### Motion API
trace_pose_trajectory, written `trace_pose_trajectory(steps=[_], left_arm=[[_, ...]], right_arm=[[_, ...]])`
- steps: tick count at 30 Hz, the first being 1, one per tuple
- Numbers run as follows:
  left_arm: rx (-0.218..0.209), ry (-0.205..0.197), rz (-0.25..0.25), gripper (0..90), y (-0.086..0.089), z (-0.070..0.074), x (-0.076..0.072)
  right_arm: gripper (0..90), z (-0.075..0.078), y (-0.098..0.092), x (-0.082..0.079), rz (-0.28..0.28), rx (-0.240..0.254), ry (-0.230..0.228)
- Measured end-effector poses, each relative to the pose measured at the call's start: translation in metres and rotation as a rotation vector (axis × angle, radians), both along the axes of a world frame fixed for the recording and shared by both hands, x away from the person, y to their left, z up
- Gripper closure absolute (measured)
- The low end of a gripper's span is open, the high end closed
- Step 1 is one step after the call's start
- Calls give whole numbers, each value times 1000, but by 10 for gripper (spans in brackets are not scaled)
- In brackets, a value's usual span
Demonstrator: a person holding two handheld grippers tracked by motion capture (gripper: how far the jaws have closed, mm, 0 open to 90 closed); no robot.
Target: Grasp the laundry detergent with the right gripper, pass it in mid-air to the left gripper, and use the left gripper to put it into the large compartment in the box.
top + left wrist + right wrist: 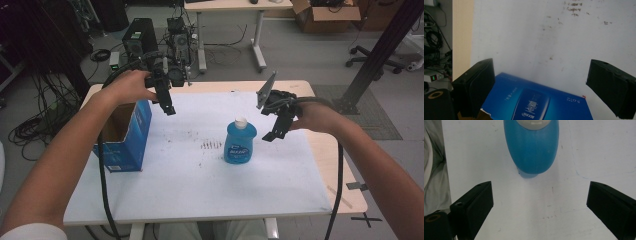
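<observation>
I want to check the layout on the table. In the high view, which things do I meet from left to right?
Blue box → left hand-held gripper → blue bottle → right hand-held gripper.

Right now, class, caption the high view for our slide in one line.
Two open claws, left and right, hover above a blue bottle and box.

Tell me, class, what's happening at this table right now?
A person holds a hand-held gripper in each hand above a white-topped table. The left hand-held gripper hovers open beside an open blue box. The right hand-held gripper, also open, hangs just beside an upright blue bottle. Neither touches anything yet.
</observation>
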State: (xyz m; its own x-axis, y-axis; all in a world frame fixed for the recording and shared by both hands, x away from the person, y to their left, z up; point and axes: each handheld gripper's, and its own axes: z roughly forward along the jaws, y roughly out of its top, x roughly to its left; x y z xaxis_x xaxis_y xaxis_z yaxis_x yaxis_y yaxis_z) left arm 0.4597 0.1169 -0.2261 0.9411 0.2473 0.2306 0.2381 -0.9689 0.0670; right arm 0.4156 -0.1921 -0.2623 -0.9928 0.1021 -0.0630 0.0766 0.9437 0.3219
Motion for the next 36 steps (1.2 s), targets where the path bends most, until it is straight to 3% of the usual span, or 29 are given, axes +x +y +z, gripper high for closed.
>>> trace_pose_trajectory(steps=[24,36], left_arm=[[-4,2,3,84,-4,-2,3],[-8,-3,5,84,-3,0,1]], right_arm=[[62,-10,-8,2,-1,55,4],[61,-17,-13,1,4,117,-13]])
